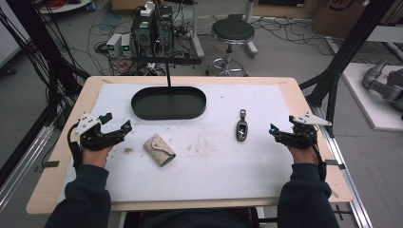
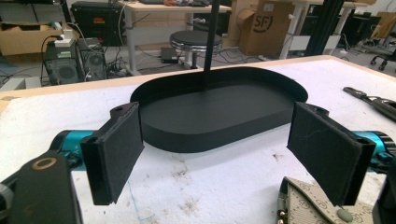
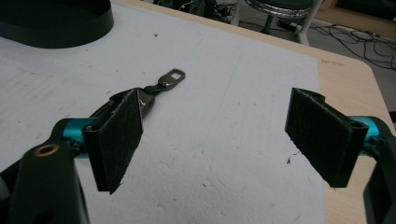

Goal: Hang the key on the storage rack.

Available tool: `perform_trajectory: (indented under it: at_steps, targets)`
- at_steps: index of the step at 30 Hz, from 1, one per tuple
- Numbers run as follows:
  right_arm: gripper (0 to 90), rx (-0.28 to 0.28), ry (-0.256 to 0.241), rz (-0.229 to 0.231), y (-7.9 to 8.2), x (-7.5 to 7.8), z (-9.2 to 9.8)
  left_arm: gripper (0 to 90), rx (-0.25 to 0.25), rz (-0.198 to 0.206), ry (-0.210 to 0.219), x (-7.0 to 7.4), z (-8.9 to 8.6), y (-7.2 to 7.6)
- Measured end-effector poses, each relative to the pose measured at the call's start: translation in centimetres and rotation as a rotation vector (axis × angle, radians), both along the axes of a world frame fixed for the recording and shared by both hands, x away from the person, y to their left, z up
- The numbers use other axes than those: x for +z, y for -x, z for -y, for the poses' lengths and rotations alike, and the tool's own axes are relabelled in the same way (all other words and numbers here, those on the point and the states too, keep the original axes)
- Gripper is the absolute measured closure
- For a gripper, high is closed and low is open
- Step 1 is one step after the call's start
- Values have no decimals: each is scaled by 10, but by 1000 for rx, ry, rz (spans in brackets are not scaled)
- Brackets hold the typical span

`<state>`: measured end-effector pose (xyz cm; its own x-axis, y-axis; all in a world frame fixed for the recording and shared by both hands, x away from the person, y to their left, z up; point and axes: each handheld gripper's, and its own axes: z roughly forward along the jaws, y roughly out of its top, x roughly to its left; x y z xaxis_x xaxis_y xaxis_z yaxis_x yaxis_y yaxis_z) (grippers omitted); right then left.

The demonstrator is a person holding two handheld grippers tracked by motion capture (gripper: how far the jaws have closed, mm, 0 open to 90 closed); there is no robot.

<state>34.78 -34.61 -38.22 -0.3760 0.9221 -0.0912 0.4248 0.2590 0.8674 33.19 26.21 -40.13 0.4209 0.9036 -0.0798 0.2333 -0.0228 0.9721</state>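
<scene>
High view first: both my grippers hover low over the white mat, my left gripper with its jaws spread just beside the beige pouch, my right gripper equally spread near the dark car key; the black oval tray sits toward the far edge, between the 2 and well apart from each. Nothing is held yet, so I judge the step to be the reach, and to do it well I should square each pair of pads across the narrow width of its item before closing. Left gripper view: my jaws stand wide, the tray lies ahead, and the pouch shows at the lower right, off-centre, so I would swing right and lower. A cardboard box behind reads "SF"; the pouch's print is too small to read. Right gripper view: jaws wide apart, the key lies partly behind my left-hand pad, so I would shift left to centre it.
</scene>
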Motion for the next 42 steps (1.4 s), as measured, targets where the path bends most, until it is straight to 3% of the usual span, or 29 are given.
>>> perform_trajectory:
  at_steps: [12, 15, 24, 25, 29, 30, 31, 32, 35, 36, 38, 42]
  targets:
    - [195, -6, -28, 1, -1, -2, -3, 180, 7, -9, -7, -2, 2, -1]
    - [199, 7, -73, -1, -1, -2, -13, 181, 3, -10, -11, -2, 3, -1]
    - [334, 23, -100, -16, -9, -7, -46, 185, 0, -15, -26, -4, -1, 2]
    - [336, 34, -73, -29, -15, -10, -58, 185, 8, -18, -25, -5, -3, 3]
    - [331, 44, -40, -83, -24, -18, -72, 185, 21, -16, -17, -5, -5, 4]
    - [245, 24, 0, -93, -30, -25, -84, 185, 21, -17, -18, -5, -6, 4]
    - [245, 24, 0, -93, -30, -25, -84, 185, 20, -18, -20, -5, -6, 3]
    - [188, 1, 35, -104, -37, -31, -93, 186, 22, -20, -19, -6, -6, 3]
    - [188, -3, 42, -135, -43, -36, -99, 188, 20, -27, -20, -6, -5, 1]
    - [188, -5, 60, -182, -50, -44, -107, 189, 19, -26, -20, -6, -5, 1]
    - [188, -11, 79, -209, -56, -50, -112, 191, 16, -25, -24, -6, -5, 0]
    - [238, 15, 111, -228, -62, -57, -118, 193, 14, -29, -24, -6, -4, 0]
